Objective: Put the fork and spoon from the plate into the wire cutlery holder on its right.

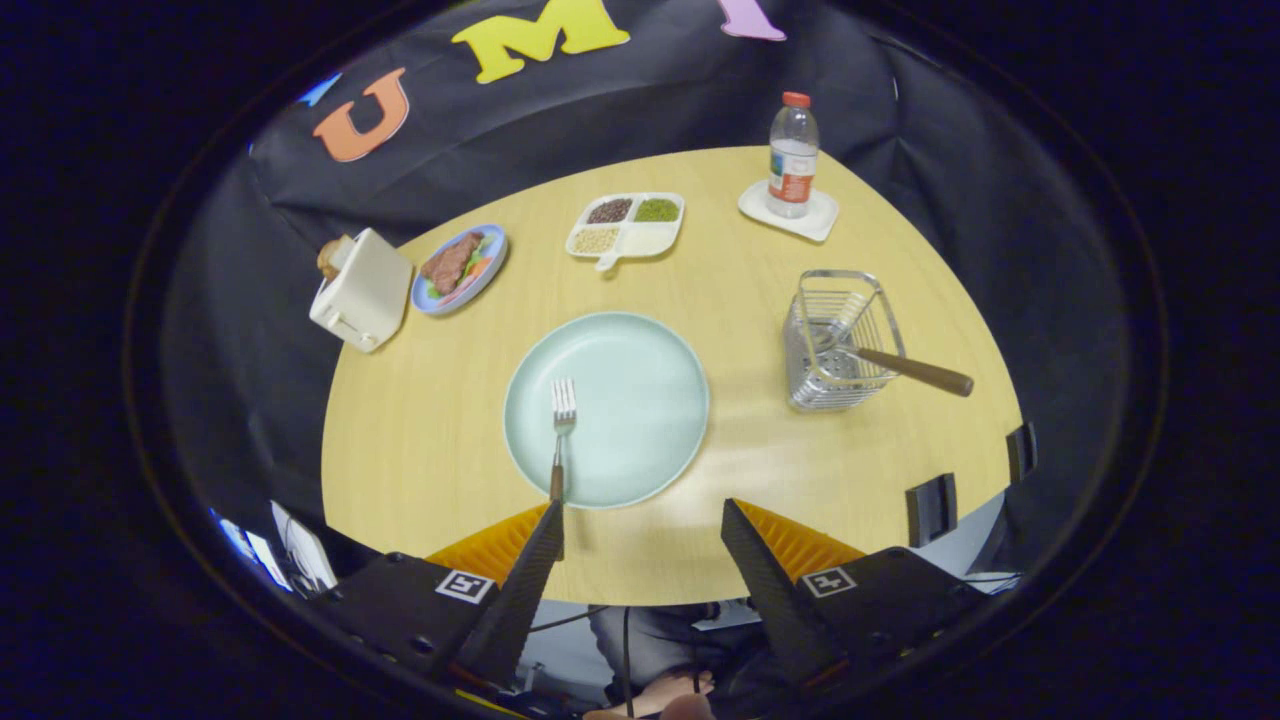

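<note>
Gripper [640, 525] wide open, empty; fork [562, 425] on plate [640, 360] just ahead of left finger, long axis running away from fingers, tines far, handle overhanging near rim; wire cutlery holder [838, 340] to right, apparently already holding spoon [905, 368]; bare table [740, 290] between.

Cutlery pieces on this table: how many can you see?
2. A fork lies on the pale green plate, just ahead of the open hand-held gripper. A wooden-handled utensil leans in the wire cutlery holder; its head is hidden.
</note>
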